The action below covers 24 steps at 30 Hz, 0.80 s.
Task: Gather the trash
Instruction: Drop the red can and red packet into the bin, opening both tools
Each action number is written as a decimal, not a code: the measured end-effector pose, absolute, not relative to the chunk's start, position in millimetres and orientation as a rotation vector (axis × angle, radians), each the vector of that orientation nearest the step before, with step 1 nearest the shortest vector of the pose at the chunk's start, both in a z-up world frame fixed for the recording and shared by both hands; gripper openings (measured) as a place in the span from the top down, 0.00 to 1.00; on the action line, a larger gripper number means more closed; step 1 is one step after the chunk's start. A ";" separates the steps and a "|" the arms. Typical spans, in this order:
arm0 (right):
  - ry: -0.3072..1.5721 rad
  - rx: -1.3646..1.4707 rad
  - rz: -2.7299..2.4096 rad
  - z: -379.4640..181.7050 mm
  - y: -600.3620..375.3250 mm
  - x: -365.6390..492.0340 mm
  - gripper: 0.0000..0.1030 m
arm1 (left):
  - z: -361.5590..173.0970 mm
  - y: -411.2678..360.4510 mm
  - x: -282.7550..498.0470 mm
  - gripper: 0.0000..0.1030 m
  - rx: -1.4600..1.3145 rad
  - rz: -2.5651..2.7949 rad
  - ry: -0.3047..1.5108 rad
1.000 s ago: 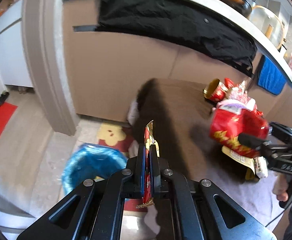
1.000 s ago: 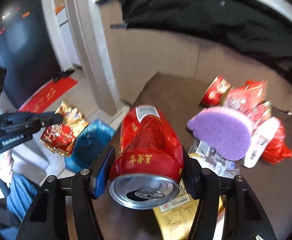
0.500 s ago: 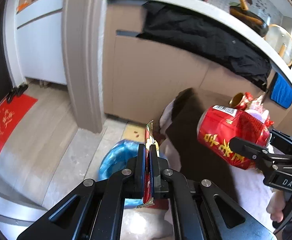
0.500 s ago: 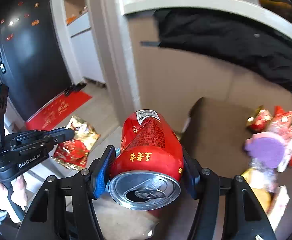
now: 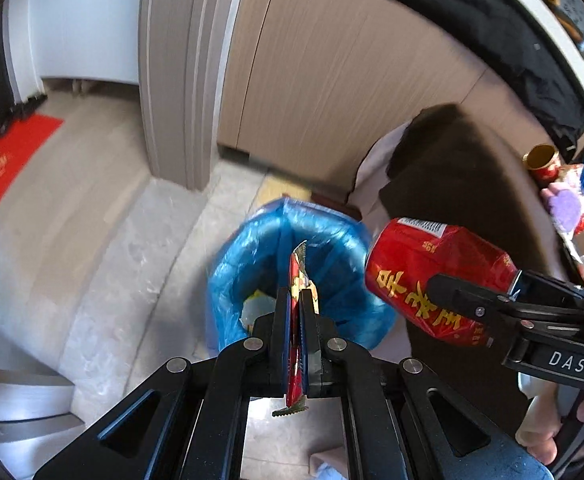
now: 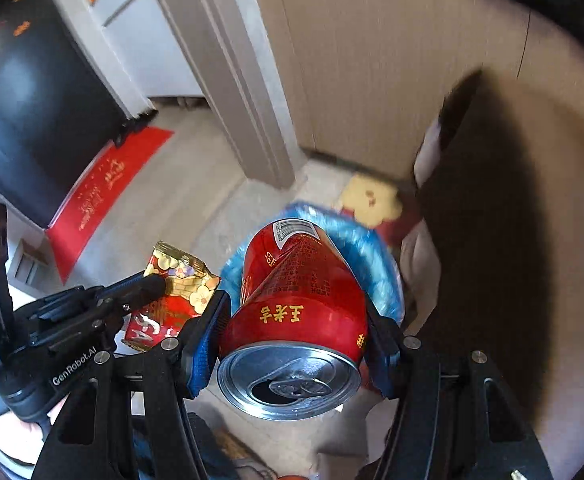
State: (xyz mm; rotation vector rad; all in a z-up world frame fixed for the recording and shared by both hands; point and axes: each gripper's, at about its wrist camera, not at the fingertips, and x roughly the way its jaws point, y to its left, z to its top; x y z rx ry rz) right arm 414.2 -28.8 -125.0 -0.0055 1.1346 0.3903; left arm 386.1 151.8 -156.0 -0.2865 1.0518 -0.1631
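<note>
Gripping a red can [image 6: 295, 296], your right gripper [image 6: 297, 320] hangs over the blue-lined bin [image 5: 260, 264]; your left gripper [image 5: 296, 312] pinches a foil wrapper [image 5: 297, 276] beside it.

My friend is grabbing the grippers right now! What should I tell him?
Left gripper: shut on a red and gold snack wrapper, above the bin.
Right gripper: shut on a red drink can, opened, also above the bin.
Blue-lined trash bin stands on the floor beside the brown table; something is already inside.
Left to do: drop both, then fetch the other can and wrappers on the table.
</note>
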 end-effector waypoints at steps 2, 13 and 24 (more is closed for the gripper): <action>1.184 0.007 0.378 -145.8 -26.9 423.8 0.44 | -176.0 153.9 395.7 0.97 -0.308 -0.178 1.072; 1.336 -0.011 0.296 -218.0 -12.6 457.2 0.43 | -238.4 160.3 443.4 0.89 -0.318 -0.208 1.175; 1.326 0.057 0.279 -204.6 -24.5 457.2 0.43 | -207.8 158.7 440.9 0.71 -0.301 -0.202 1.145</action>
